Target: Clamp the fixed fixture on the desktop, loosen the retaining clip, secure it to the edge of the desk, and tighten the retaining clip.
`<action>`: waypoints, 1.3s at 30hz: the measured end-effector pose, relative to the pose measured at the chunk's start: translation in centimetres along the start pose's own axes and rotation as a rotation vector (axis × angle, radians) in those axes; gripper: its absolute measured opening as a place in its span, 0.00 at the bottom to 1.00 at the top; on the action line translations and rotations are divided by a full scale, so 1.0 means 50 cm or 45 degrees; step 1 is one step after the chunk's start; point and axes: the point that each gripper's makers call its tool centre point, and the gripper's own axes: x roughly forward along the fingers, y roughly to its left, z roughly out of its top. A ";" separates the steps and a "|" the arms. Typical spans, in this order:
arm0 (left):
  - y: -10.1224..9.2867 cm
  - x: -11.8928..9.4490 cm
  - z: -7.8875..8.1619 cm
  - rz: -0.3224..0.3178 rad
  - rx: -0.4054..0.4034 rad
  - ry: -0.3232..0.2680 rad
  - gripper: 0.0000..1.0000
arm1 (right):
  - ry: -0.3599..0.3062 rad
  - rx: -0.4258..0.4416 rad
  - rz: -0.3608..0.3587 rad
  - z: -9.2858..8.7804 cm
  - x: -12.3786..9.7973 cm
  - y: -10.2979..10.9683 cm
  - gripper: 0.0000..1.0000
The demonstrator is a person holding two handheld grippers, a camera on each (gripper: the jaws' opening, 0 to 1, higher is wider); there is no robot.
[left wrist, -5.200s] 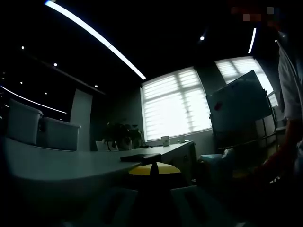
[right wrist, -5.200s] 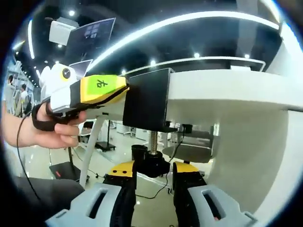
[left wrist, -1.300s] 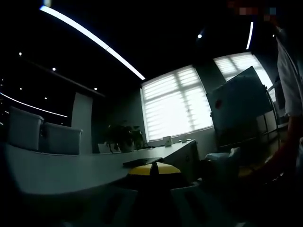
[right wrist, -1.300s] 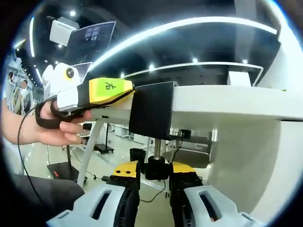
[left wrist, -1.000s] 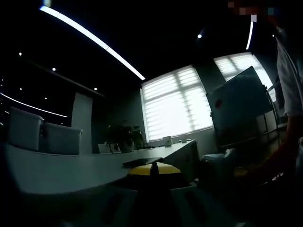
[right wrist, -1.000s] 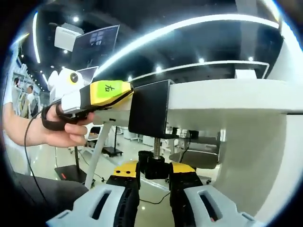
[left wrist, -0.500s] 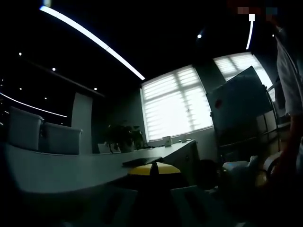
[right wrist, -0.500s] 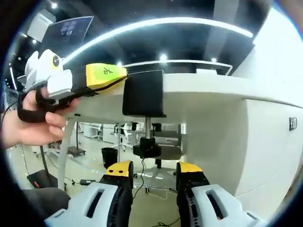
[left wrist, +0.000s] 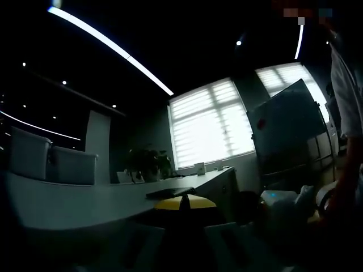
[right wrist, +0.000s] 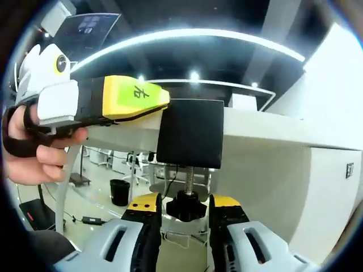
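Observation:
The black clamp fixture (right wrist: 190,139) sits on the edge of the white desk (right wrist: 255,127). Its threaded screw (right wrist: 188,178) hangs below and ends in a black knob (right wrist: 186,208). My left gripper (right wrist: 161,107), yellow-tipped, comes in from the left and is shut on the fixture's body. My right gripper (right wrist: 185,211) is open beneath it, its yellow-tipped jaws standing either side of the knob with a small gap. In the dim left gripper view my left gripper (left wrist: 184,203) has its yellow tips together over the desk top (left wrist: 85,198).
A person's hand (right wrist: 34,153) holds the left gripper. The desk's white side panel (right wrist: 272,192) stands to the right, and a slanted desk leg (right wrist: 62,198) to the left. Two pale bins (left wrist: 28,150), a plant (left wrist: 148,161) and a whiteboard (left wrist: 283,122) appear in the left gripper view.
The right gripper let go of the knob and drew back about half a second ago. It has now come close again, jaws on either side of the knob. The left gripper has held still.

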 end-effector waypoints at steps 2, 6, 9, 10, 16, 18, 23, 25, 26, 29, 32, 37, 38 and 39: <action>0.000 0.000 0.000 0.000 -0.001 -0.001 0.01 | -0.001 -0.005 0.010 0.002 0.001 -0.002 0.26; 0.000 -0.001 0.001 -0.003 -0.011 -0.005 0.01 | -0.032 0.056 0.117 0.005 0.000 0.004 0.26; -0.001 -0.001 0.001 -0.002 -0.010 -0.005 0.01 | -0.046 0.083 0.233 0.006 0.004 0.006 0.26; -0.001 -0.001 0.001 -0.002 -0.009 -0.005 0.01 | -0.048 0.086 0.260 0.006 0.004 0.006 0.26; -0.001 -0.002 0.001 -0.002 -0.014 -0.006 0.01 | -0.051 0.045 0.476 0.005 0.001 0.013 0.26; -0.001 -0.003 0.001 -0.001 -0.016 -0.008 0.01 | -0.053 0.043 0.535 0.002 0.004 0.017 0.26; -0.001 -0.003 0.000 -0.001 -0.020 -0.012 0.01 | -0.041 0.075 0.586 -0.006 0.012 0.016 0.26; -0.003 -0.001 -0.002 -0.006 -0.027 -0.013 0.01 | -0.021 0.115 0.570 -0.009 0.011 0.021 0.26; -0.004 0.001 -0.005 -0.008 -0.031 -0.011 0.01 | -0.017 0.120 0.556 -0.011 0.011 0.021 0.26; -0.007 0.004 -0.011 -0.008 -0.023 0.005 0.01 | 0.026 0.150 0.508 -0.029 -0.006 0.024 0.30; -0.007 0.003 -0.011 -0.005 -0.021 0.011 0.01 | 0.042 0.205 0.333 -0.049 -0.028 0.006 0.39; -0.007 0.004 -0.010 -0.007 -0.020 0.011 0.01 | 0.074 0.256 0.054 -0.059 -0.076 -0.008 0.36; -0.007 0.004 -0.010 -0.005 -0.016 0.012 0.01 | 0.084 0.231 0.034 -0.055 -0.080 -0.006 0.35; -0.007 0.005 -0.010 -0.003 -0.012 0.014 0.01 | 0.088 0.207 0.024 -0.049 -0.081 -0.002 0.35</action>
